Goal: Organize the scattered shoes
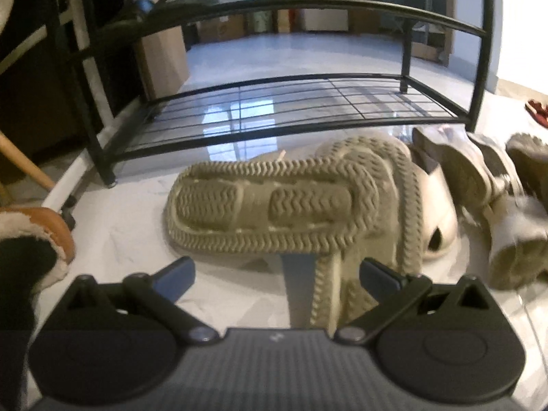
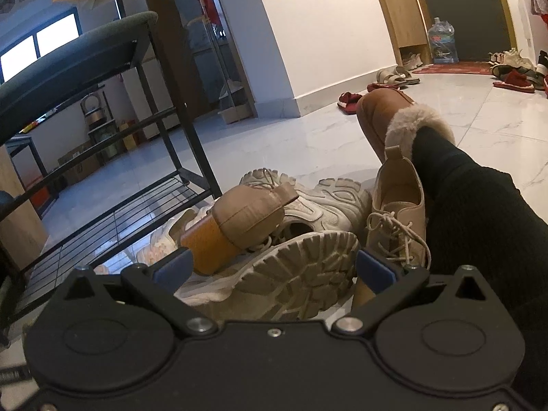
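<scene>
1. The left gripper [image 1: 277, 275] stood open, fingers spread wide and holding nothing. A beige slipper [image 1: 274, 212] lay sole-up at frame centre, just ahead of the fingertips; a second slipper [image 1: 404, 202] lay under and beside it, to the right.
2. The rack [image 1: 291, 113] filled the upper frame. Its lower wire shelf was bare, and a strip of open floor [image 1: 130, 236] separated its front rail from the slippers.
3. The right gripper [image 2: 272, 267] stood open, gripping nothing. A sneaker [image 2: 291, 274] lay sole-up between the fingertips; whether it touched them could not be told.
4. A tan boot [image 2: 236, 226] rested on the pile at centre; a laced shoe [image 2: 400, 212] stood at its right edge, against a person's leg [image 2: 479, 226].
5. Open floor lay beyond the pile, in the upper right of the frame.
</scene>
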A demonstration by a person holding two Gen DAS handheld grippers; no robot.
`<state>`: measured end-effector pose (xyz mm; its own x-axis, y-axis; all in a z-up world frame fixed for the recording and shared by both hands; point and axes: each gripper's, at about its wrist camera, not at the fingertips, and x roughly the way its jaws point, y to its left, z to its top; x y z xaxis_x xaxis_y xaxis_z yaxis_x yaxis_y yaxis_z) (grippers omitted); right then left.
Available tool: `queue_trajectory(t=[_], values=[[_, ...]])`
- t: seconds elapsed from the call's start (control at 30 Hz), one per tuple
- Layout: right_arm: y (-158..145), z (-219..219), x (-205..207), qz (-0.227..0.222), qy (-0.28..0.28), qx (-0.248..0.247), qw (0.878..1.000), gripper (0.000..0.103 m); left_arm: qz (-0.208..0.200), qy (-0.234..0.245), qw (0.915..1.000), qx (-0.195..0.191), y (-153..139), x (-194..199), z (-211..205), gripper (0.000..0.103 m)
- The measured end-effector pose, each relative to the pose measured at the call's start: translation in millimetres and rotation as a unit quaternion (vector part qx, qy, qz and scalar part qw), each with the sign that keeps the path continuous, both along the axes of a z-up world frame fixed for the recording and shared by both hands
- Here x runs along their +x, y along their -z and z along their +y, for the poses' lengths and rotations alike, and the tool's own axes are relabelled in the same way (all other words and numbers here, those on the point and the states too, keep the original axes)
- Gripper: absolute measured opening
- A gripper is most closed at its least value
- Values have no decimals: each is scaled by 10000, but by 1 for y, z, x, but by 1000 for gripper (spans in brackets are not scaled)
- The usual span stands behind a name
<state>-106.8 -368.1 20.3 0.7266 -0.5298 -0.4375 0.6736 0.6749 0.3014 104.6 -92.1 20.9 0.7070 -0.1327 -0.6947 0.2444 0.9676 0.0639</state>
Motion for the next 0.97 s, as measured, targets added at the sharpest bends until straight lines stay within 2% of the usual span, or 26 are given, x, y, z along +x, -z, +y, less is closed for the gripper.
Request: queue_trajectory(t=[0.3,0.7,0.83,0.97], values=[[3,0,6,77,-88,53,9999,103,312,-249,9991,132,7,22,-5,102],[3,2,6,112,-122,124,9998,103,608,-464,9967,277,15,23,2,102],[3,2,5,113,-119,142,9998,103,605,-424,9963,434,15,19,0,102],[5,-4,7,120,-137,159,9997,103,313,-334,9968,657,12,9,-3,102]])
